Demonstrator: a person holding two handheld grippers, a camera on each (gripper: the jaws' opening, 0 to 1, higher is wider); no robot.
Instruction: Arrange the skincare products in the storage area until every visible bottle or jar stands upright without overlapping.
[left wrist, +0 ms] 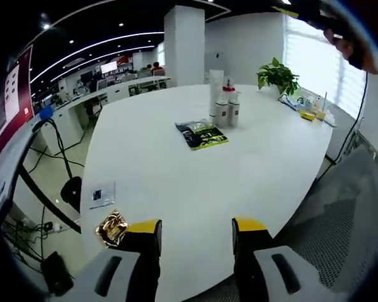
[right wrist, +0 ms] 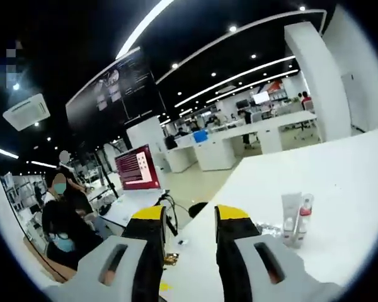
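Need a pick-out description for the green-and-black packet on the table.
Start at the big white table in the left gripper view. Near its middle stands a cluster of white bottles; the packet lies flat just in front of them. It is the one dark, green-and-black flat thing there.

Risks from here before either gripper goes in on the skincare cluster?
1. The bottles stand packed tightly together on the white table; reaching for one may topple its neighbours.
2. The flat packet lies right beside them and could get dragged or end up overlapped.
3. The left gripper and right gripper are both open, holding nothing and well away, with the right gripper view aimed largely off the table, so its approach may be poorly sighted.
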